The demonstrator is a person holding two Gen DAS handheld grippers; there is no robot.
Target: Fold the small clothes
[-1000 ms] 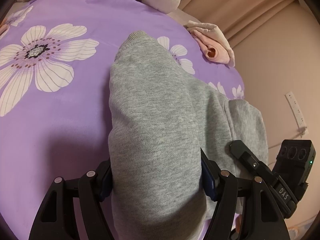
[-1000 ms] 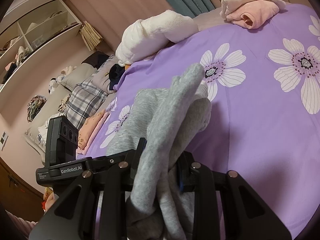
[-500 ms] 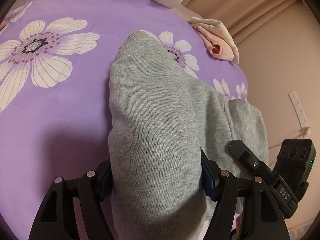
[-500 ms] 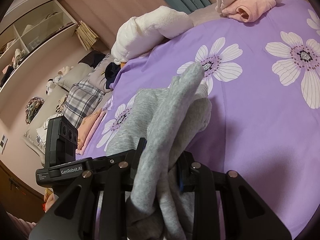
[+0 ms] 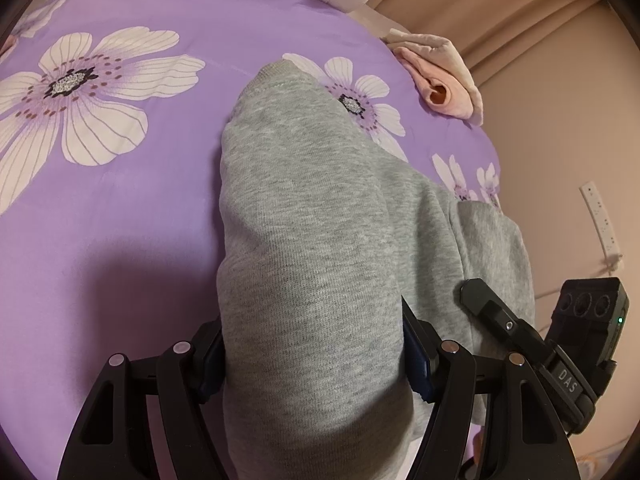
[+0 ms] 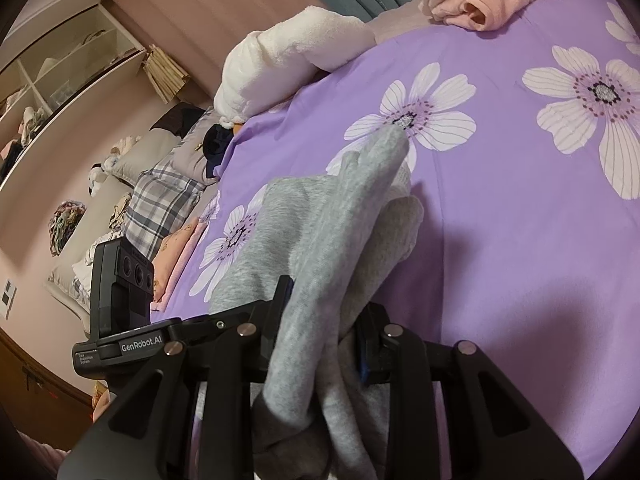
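A small grey sweat garment [image 5: 304, 216] lies over the purple flowered bedspread [image 5: 120, 208]. My left gripper [image 5: 312, 356] is shut on a wide bunch of the grey fabric, which drapes forward to a ribbed cuff. My right gripper [image 6: 324, 332] is shut on a folded edge of the same grey garment [image 6: 340, 216], which stands up between the jaws. The right gripper's body shows at the left view's lower right, the left gripper's body at the right view's lower left. The fingertips are hidden by cloth.
A folded pink garment [image 5: 440, 80] lies at the far edge of the bed, also in the right view [image 6: 480, 0]. A white plush pillow [image 6: 288, 64] sits at the head. Plaid and pink clothes [image 6: 164, 208] lie on a sofa. Curtains and wall stand beyond.
Both grippers have carried the grey garment a little forward over the bed; the flowers and pink garment sit lower in view. The grips are unchanged.
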